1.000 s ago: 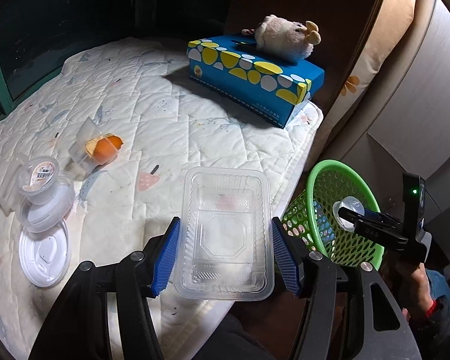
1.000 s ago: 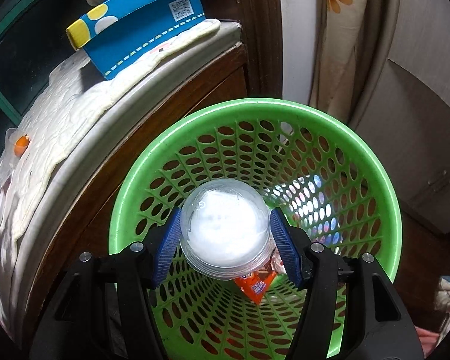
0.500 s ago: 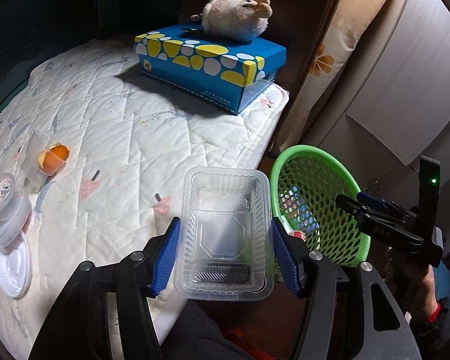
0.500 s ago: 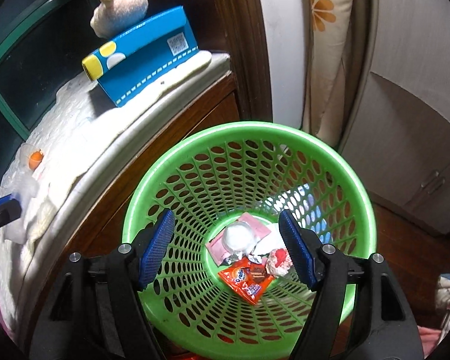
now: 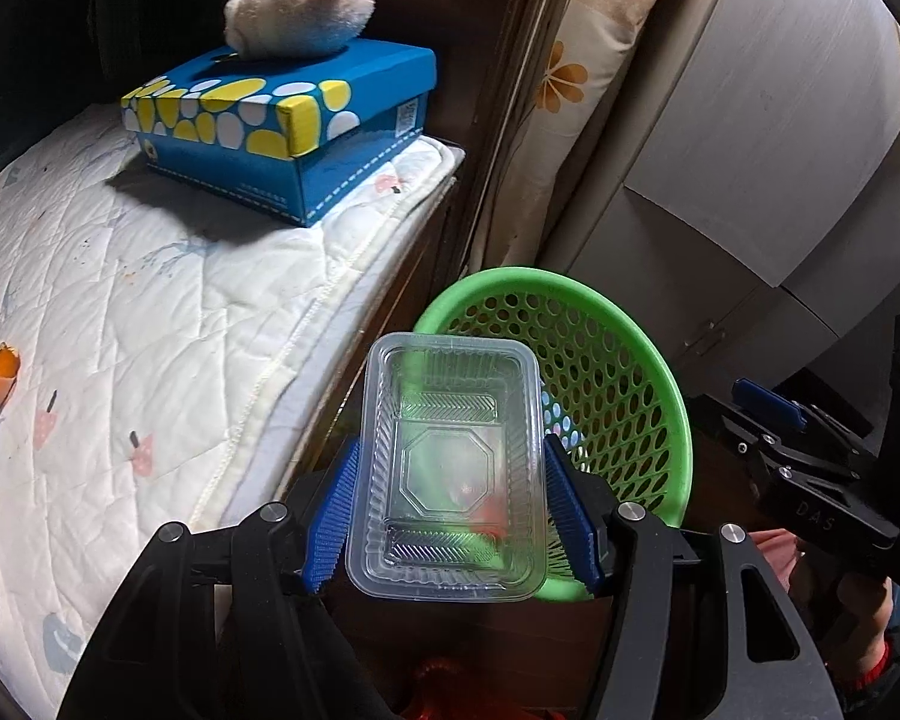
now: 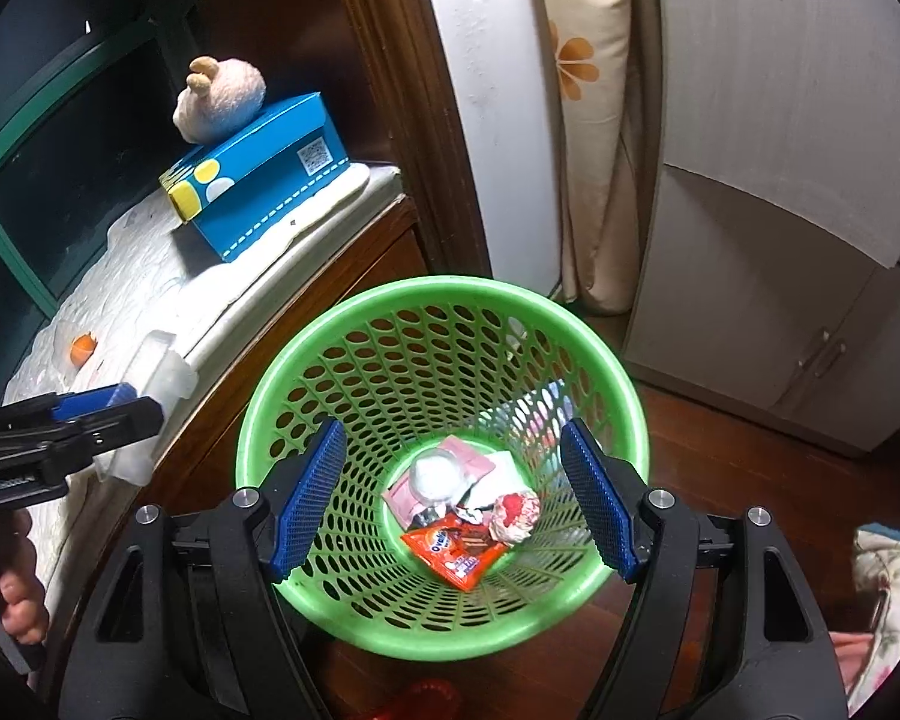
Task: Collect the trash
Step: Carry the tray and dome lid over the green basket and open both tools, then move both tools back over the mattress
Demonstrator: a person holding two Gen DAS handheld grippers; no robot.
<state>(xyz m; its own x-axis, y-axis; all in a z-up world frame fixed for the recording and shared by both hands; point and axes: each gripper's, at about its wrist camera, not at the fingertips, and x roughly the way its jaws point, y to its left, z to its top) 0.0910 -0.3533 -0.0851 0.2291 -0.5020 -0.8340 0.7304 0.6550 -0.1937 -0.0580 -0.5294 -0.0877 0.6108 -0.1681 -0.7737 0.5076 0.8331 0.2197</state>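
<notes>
Over the basket (image 6: pixel 444 300) | your right tongs (image 6: pixel 453 501) just spread, empty; only this view shows wrappers (image 6: pixel 453 546) | left tongs (image 5: pixel 450 510) clamp clear tray (image 5: pixel 450 462)

Basket (image 6: pixel 444 630) on floor right of bed (image 5: pixel 120 312); wrappers (image 6: pixel 456 546) inside; box (image 5: pixel 282 132) on bed, plush toy (image 5: pixel 300 6) atop.

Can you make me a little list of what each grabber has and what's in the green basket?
left gripper: shut on the clear plastic tray, held at the near rim of the basket
right gripper: open, nothing between its fingers, jaws have just been opening, above the basket
green basket: on the floor beside the bed
in the basket: round clear cup, orange snack wrapper, pink packet, crumpled red-and-white wrapper
on the bed: blue tissue box with a plush toy on top
</notes>
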